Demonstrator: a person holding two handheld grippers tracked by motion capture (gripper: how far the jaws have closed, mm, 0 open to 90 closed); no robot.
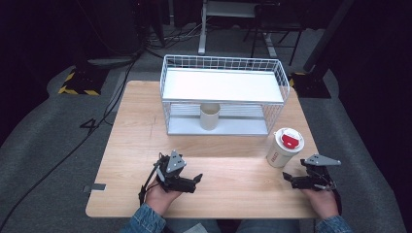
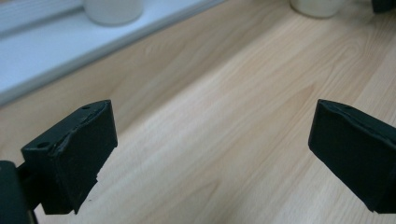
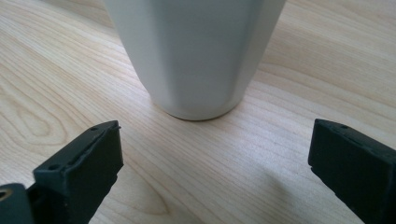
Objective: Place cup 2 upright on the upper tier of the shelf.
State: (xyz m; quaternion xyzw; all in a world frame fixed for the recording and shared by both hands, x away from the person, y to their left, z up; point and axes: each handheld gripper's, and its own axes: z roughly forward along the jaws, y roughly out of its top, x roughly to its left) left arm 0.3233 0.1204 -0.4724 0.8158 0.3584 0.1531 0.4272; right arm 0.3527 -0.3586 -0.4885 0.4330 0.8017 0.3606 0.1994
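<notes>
So there's a wooden worktop (image 1: pixel 218 165) with a white wire rack (image 1: pixel 223 92) at the far side, two levels, and a plain beige cup (image 1: pixel 210 116) standing upright on its lower shelf, under the white top shelf. Off to the right, just past the rack's front corner, a white lidded cup (image 1: pixel 284 147) with a red patch on its lid stands upright on the wood. The left gripper (image 1: pixel 197 180) sits low over the near-left part of the worktop, held in the person's left hand (image 1: pixel 160 196), pointing right; in the left gripper view its jaws are spread wide with nothing but bare wood between them, and the rack's base edge (image 2: pixel 70 51) runs across the top left. The right gripper (image 1: pixel 287 178) is near the front right, just beside the lidded cup and aimed at it. In the right gripper view its jaws are spread wide too, with the cup's base (image 3: pixel 196 70) standing close ahead, not touching either jaw.
</notes>
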